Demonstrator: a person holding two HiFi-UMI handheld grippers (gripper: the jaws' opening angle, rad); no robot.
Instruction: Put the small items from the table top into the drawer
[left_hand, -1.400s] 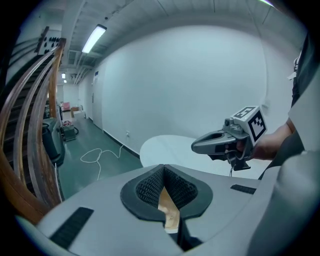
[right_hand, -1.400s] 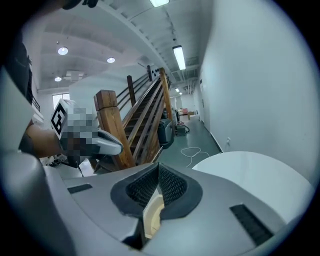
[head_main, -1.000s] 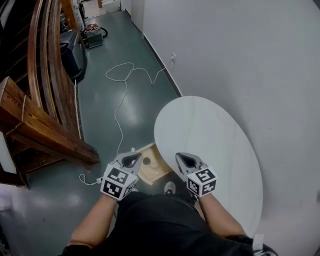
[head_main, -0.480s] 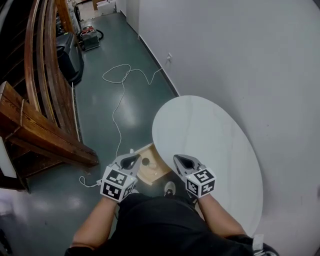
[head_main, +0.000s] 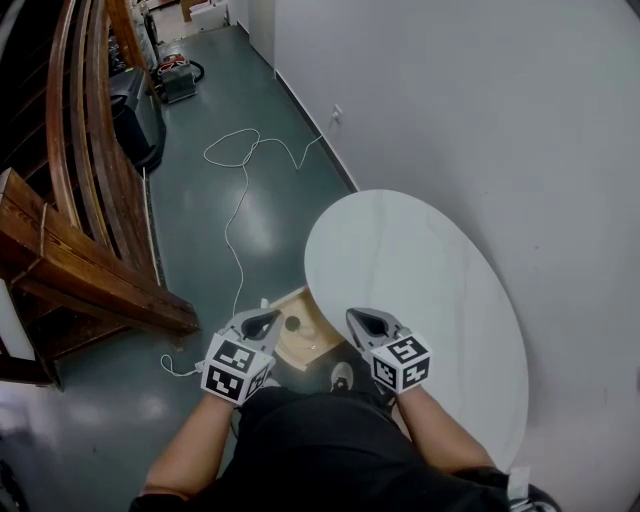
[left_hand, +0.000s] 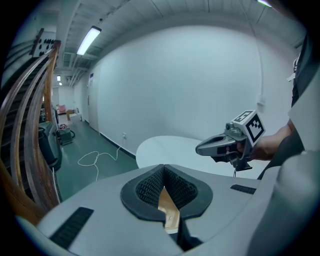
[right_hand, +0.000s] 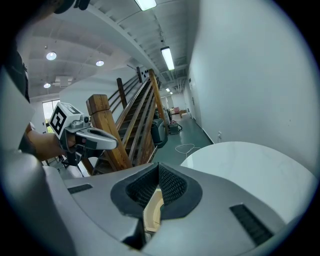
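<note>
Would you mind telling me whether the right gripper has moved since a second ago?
No: the right gripper keeps its place over the table's near edge.

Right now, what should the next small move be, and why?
Probably lower the left gripper to the open drawer and push it shut. The table shows no small items, a small round item already lies in the drawer, and both it and the right gripper are shut and empty.
</note>
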